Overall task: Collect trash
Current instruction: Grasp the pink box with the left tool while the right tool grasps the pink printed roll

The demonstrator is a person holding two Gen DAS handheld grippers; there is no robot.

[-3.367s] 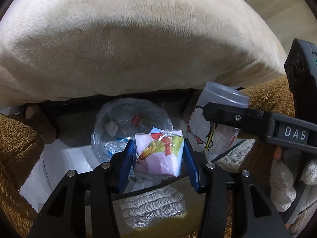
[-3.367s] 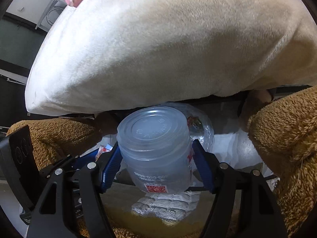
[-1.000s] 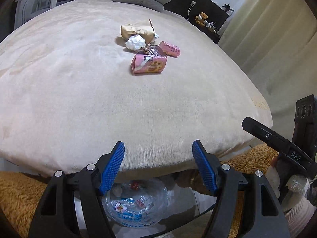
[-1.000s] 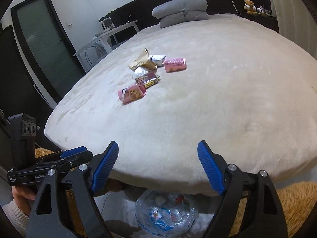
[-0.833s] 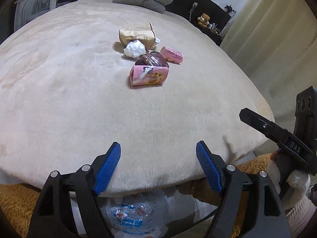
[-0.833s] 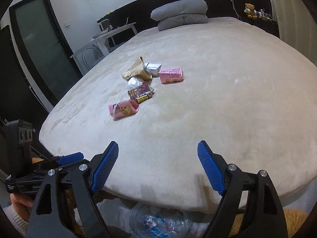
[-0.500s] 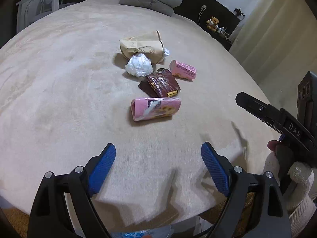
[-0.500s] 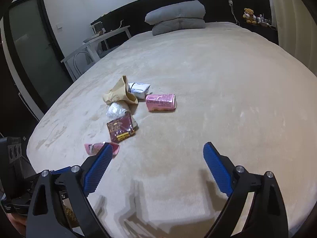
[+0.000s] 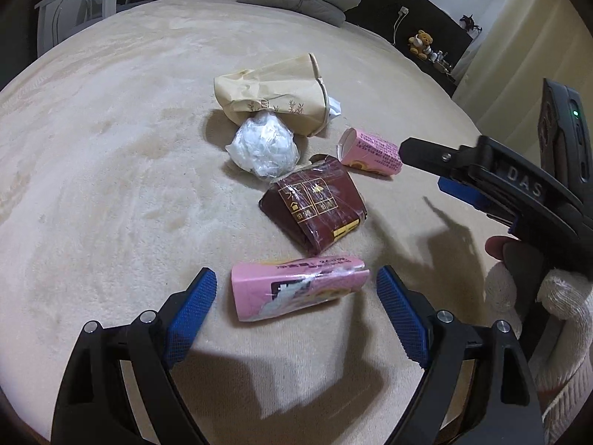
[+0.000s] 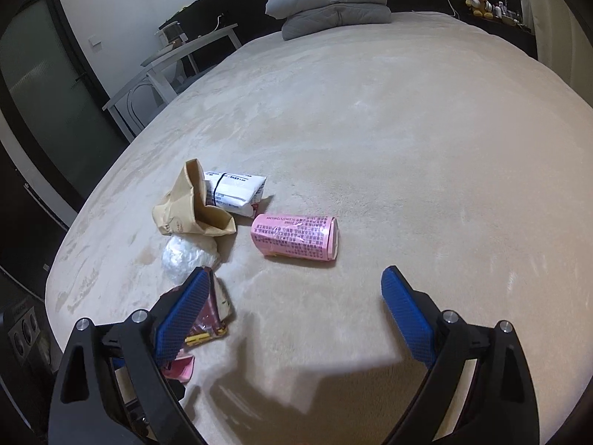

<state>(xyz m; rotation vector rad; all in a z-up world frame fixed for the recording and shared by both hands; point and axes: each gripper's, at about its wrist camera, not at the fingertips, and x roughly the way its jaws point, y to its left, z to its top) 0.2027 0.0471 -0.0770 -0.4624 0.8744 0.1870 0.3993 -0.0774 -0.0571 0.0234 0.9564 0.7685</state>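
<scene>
Trash lies in a cluster on the beige bed [image 9: 111,185]. A pink carton [image 9: 292,293] lies on its side between the fingers of my left gripper [image 9: 295,273], which is open, pads clear of it. Beyond it are a dark red packet [image 9: 315,204], a crumpled white plastic ball [image 9: 265,148], a tan paper bag [image 9: 270,92] and a second pink carton [image 9: 370,150]. My right gripper [image 10: 295,272] is open and empty, just short of that second pink carton [image 10: 296,235]. A white packet [image 10: 237,191] lies behind the paper bag [image 10: 192,204].
Grey pillows [image 10: 333,3] are stacked at the head of the bed. A white table [image 10: 174,63] stands off the bed's left side by a dark door [image 10: 40,92]. A teddy bear [image 9: 420,42] sits on a far shelf. A gloved hand [image 9: 519,296] holds the right gripper.
Both grippers came up from the clear bag on the floor, no longer holding the cup and wrapper, and moved forward over the bed to the trash. The bag has left view.
</scene>
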